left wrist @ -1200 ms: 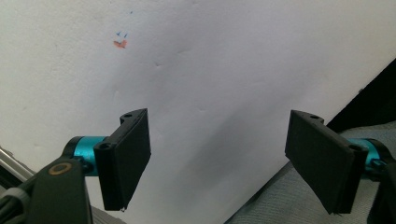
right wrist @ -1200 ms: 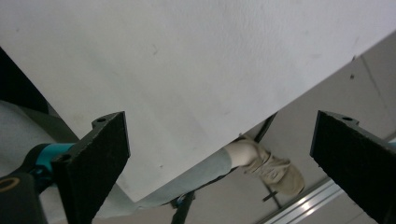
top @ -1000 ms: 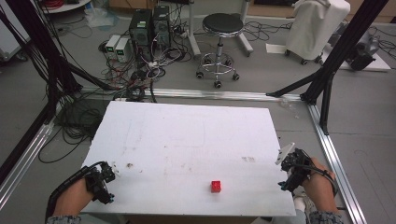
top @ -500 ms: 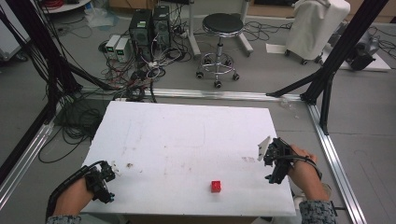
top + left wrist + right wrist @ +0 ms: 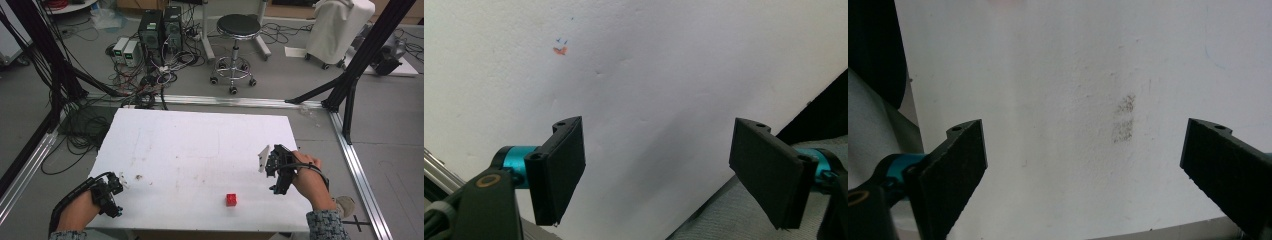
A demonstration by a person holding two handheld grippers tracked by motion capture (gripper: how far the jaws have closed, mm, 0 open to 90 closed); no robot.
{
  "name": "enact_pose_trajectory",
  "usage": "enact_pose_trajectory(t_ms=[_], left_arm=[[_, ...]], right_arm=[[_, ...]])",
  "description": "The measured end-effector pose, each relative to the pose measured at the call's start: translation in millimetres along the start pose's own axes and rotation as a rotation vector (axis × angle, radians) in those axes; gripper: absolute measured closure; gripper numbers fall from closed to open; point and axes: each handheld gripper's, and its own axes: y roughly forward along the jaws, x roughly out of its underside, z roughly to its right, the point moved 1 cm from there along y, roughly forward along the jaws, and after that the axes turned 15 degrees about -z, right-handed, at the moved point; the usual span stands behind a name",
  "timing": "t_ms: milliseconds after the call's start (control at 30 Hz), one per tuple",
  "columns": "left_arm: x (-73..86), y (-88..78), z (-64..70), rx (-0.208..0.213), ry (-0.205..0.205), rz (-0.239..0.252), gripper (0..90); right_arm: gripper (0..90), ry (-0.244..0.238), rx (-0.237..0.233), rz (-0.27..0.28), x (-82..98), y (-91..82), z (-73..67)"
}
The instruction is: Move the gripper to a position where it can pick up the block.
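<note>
White table [image 5: 200, 145], scuffed and stained. Small red cube [image 5: 231, 199] sits near the near edge, a little right of centre, touching neither gripper. Right gripper [image 5: 272, 167] held over the table's right side, up and right of the cube; its own view shows jaws spread wide above a grey smudge [image 5: 1123, 119]. Left gripper [image 5: 112, 186] at the near left corner, well apart from the cube, jaws likewise spread, over bare white surface with a small orange-and-blue mark [image 5: 559, 46].
</note>
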Motion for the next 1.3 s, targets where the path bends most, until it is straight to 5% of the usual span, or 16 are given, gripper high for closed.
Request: enact_pose_trajectory(t_ms=[1300], left_arm=[[-1.0, 2.0, 0.8, 0.011, -0.007, 0.001, 22.7]], right_arm=[[4.0, -0.124, -0.071, -0.003, -78.0, 27.7, -22.9]])
